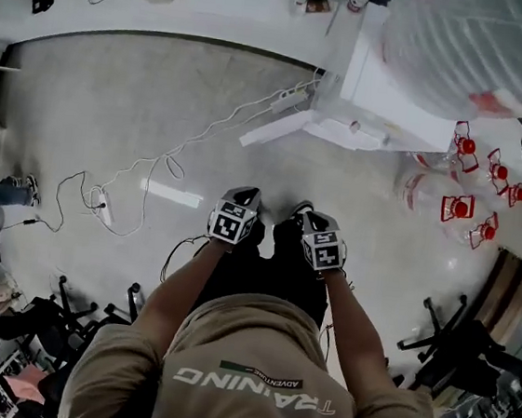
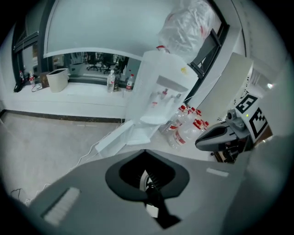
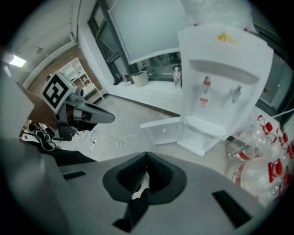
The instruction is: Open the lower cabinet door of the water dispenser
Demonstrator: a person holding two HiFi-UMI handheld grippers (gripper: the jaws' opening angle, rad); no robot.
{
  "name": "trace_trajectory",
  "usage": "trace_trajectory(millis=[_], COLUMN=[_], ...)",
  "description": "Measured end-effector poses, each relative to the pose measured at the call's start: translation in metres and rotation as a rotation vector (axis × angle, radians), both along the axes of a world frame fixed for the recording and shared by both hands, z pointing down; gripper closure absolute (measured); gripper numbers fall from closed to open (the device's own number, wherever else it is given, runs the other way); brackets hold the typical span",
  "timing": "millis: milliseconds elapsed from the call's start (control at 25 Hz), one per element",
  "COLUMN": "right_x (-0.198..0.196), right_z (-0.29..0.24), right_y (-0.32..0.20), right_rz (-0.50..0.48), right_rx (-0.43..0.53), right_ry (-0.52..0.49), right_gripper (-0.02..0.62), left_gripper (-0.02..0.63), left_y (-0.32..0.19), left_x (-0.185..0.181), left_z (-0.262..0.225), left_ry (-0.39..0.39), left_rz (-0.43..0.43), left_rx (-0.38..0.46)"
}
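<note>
The white water dispenser [image 1: 390, 101] stands at the upper right of the head view, with a big clear bottle [image 1: 476, 45] on top. Its lower cabinet door [image 1: 275, 128] is swung wide open to the left; the door also shows in the left gripper view [image 2: 115, 137] and the right gripper view [image 3: 161, 131]. Both grippers hang close to the person's body, well short of the dispenser. My left gripper [image 1: 241, 195] [image 2: 146, 153] is shut with nothing in it. My right gripper [image 1: 300, 210] [image 3: 146, 155] is shut and empty too.
Several empty bottles with red caps [image 1: 459, 193] lie on the floor right of the dispenser. A power strip [image 1: 288, 99] and white cables [image 1: 153, 168] run across the floor at left. Office chairs [image 1: 451, 347] stand at lower right, a white counter [image 1: 218, 6] along the far wall.
</note>
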State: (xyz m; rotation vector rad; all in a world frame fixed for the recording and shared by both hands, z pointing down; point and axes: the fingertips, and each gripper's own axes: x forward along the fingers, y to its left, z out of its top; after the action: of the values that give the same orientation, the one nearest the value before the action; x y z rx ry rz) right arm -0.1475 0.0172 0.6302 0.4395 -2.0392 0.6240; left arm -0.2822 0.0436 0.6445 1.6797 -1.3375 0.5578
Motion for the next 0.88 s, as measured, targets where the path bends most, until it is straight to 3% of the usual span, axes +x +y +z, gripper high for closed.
trace_trajectory(millis=[200, 360, 640, 760, 880], right_x=[0.023, 0.04, 0.026, 0.008, -0.001], right_z=[-0.09, -0.156, -0.269, -0.32, -0.365], right_y=[-0.018, -0.03, -0.08, -0.106, -0.127], right_rz=[-0.001, 0.017, 0.142, 0.171, 0.161], right_rx=[0.124, 0.219, 0.399, 0.459, 0.511], right_ry=[-0.067, -0.127, -0.316, -0.411, -0.45], right_gripper=[0.586, 0.586, 0.586, 0.586, 0.586], left_gripper=[0.606, 0.606, 0.606, 0.606, 0.606], left_y=[-0.02, -0.02, -0.069, -0.093, -0.114], left_x=[0.005, 0.012, 0.006, 0.0, 0.002], left_z=[-0.092, -0.155, -0.244, -0.293, -0.352], left_ry=[-0.042, -0.032, -0.07, -0.124, -0.088], left_rz=[0.065, 0.067, 0.044, 0.049, 0.043], left_rx=[0.1, 0.166, 0.344, 0.446, 0.548])
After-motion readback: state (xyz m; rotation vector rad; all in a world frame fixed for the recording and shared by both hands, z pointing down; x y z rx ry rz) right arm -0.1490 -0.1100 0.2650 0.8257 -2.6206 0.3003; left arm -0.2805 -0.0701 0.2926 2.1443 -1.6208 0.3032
